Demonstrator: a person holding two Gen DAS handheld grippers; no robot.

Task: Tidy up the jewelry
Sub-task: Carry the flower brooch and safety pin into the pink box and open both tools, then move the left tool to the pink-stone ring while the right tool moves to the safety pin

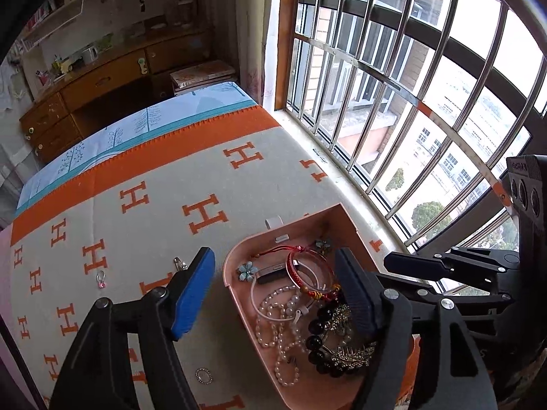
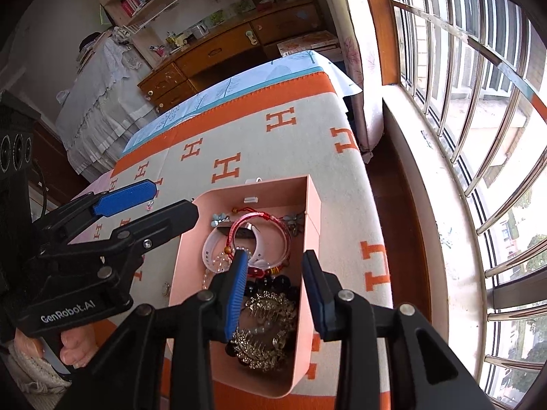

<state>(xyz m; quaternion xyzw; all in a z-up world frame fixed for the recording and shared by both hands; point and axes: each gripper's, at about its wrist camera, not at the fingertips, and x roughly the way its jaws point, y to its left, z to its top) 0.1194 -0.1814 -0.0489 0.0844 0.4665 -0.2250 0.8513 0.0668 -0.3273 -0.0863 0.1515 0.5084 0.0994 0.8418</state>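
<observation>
**Both tongs open over the pink jewelry tray**

Left gripper [image 1: 277, 294] hangs in the lower middle of its own view with its jaws spread wide and nothing between the pads; its blue finger is over the blanket [image 1: 154, 184], its dark finger over the pink tray [image 1: 345, 220]. Right gripper [image 2: 275, 290] sits at the lower centre of its view, jaws partly apart and gripping nothing, both fingers hovering above the tray's near end.

In the left wrist view the tray occupies the lower centre-right, resting on the cream and orange H-patterned blanket beside the barred window [image 1: 410, 68]. Inside it lie a red bangle [image 1: 307, 270], a pearl strand [image 1: 283, 335], black beads [image 1: 318, 338], a gold comb [image 1: 352, 355] and a pale blue flower clip [image 1: 246, 271]. A white band [image 2: 212, 246] curls in the tray's middle in the right wrist view.

Still out on the blanket, left of the tray in the left wrist view, are a small pink-stoned charm [image 1: 101, 279], a silver clasp [image 1: 179, 263] just beside the blue finger, and an oval rhinestone ring [image 1: 203, 376] near the bottom edge.

A hand [image 2: 73, 348] grips the left tool's handle at the lower left of the right wrist view.
</observation>
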